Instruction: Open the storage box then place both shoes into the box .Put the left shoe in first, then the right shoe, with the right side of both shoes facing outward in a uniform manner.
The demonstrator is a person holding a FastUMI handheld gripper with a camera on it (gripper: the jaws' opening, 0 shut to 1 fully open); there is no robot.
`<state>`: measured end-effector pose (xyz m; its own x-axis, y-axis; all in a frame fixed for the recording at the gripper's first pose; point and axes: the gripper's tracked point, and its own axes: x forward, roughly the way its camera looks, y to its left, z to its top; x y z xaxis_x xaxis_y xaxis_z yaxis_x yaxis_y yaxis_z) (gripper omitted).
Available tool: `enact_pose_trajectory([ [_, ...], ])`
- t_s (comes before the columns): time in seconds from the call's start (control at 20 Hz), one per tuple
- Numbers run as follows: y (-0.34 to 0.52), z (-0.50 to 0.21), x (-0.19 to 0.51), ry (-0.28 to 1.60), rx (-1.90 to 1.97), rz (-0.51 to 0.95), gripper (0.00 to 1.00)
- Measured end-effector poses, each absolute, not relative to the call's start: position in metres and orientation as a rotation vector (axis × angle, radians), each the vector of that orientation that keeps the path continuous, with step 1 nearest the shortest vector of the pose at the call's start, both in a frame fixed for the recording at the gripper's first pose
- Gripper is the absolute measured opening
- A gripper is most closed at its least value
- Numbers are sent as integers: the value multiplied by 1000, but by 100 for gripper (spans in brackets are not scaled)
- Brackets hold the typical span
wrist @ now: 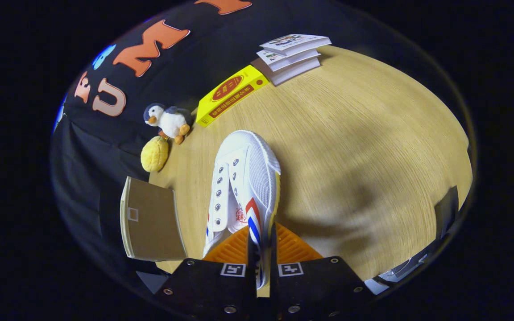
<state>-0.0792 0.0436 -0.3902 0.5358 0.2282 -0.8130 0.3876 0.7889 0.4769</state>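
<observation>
A white canvas shoe with red and blue side stripes hangs above the wooden table, toe pointing away from me. My gripper is shut on the shoe's side wall near the heel, both fingers pressing the striped fabric between them. The shoe's lace eyelets face left. A brown cardboard flap, seemingly the storage box's lid, stands to the left of the fingers and the shoe.
A yellow book and a stack of white books lie at the table's far side. A plush penguin and a yellow plush ball sit by the black cloth wall, beyond the flap.
</observation>
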Motion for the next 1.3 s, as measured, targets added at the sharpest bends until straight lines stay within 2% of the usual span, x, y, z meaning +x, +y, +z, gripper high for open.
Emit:
enact_pose_trajectory([
  [0.6,192,-260,-13,965,620,175,12],
  [1.0,320,-250,15,1011,552,302,12],
  [1.3,377,-278,28,1067,484,304,12],
])
